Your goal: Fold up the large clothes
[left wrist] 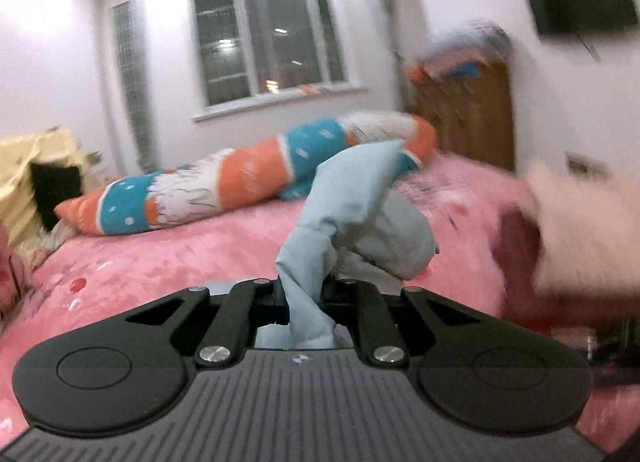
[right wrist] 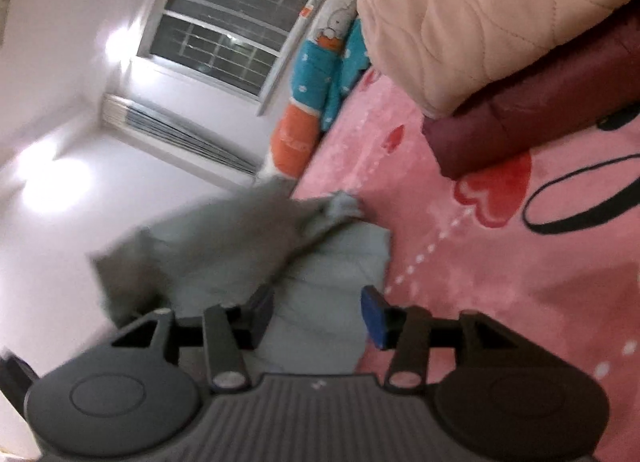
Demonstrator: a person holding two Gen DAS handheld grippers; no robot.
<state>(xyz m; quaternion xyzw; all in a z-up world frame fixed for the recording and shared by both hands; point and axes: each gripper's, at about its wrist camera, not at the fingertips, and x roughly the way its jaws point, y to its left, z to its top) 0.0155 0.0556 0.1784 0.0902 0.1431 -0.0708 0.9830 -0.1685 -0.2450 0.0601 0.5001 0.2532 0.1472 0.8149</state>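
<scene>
A pale blue garment (left wrist: 352,214) is bunched up and lifted above the pink bedspread (left wrist: 180,258). My left gripper (left wrist: 306,294) is shut on a twisted part of it, which runs back between the fingers. In the right wrist view the same garment (right wrist: 320,270) lies between the wide-apart fingers of my right gripper (right wrist: 316,314), with one part blurred and raised to the left. The right gripper is open, and its blue pad (right wrist: 374,318) is beside the cloth.
A long orange, teal and white bolster (left wrist: 224,182) lies along the far side of the bed under the window (left wrist: 264,34). A beige quilt on a maroon cushion (right wrist: 520,110) sits on the bed. A wooden cabinet (left wrist: 472,118) stands in the corner.
</scene>
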